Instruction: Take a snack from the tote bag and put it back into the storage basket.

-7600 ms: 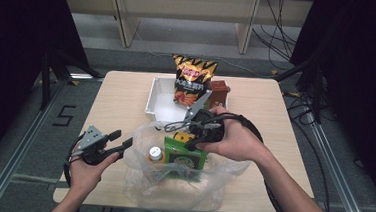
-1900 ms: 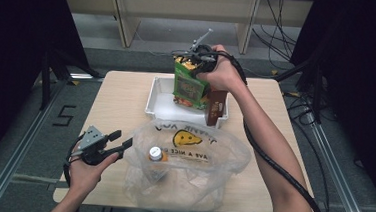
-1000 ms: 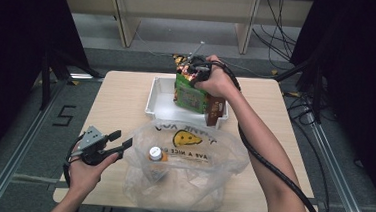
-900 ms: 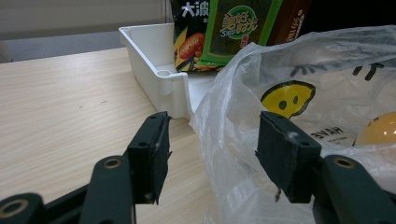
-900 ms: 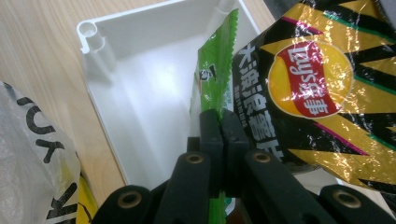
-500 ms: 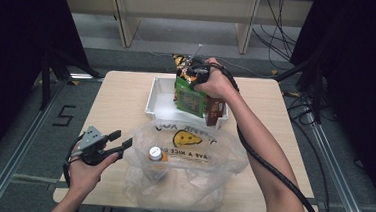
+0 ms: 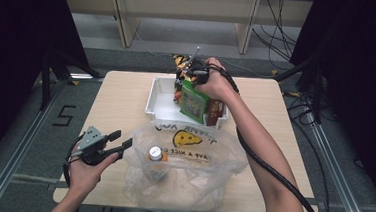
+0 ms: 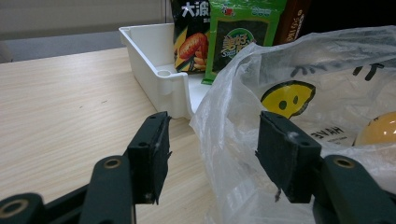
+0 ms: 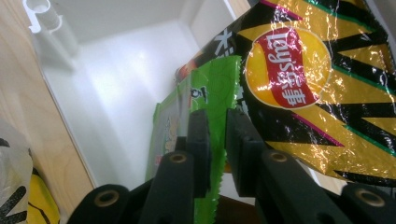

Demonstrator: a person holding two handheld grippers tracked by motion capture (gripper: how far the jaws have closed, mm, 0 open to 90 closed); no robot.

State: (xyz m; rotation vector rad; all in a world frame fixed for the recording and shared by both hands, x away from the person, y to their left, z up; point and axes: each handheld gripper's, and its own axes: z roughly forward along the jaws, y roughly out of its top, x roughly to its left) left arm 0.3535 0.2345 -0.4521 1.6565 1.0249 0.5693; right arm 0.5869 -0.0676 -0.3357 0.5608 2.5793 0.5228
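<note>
Right claw [image 9: 215, 154], jaws just easing apart, at the green packet's [image 7: 194, 100] top edge in the white tray [image 7: 155, 96]; left claw [image 8: 212, 161] open beside the plastic bag [image 7: 192, 161].

tray [image 7: 152, 99]: table's [image 7: 121, 101] far edge, middle | snack packets [image 7: 194, 99]: upright in tray's right half | plastic bag [image 7: 192, 161]: near edge, before tray | bottle [image 7: 155, 154]: inside bag
</note>
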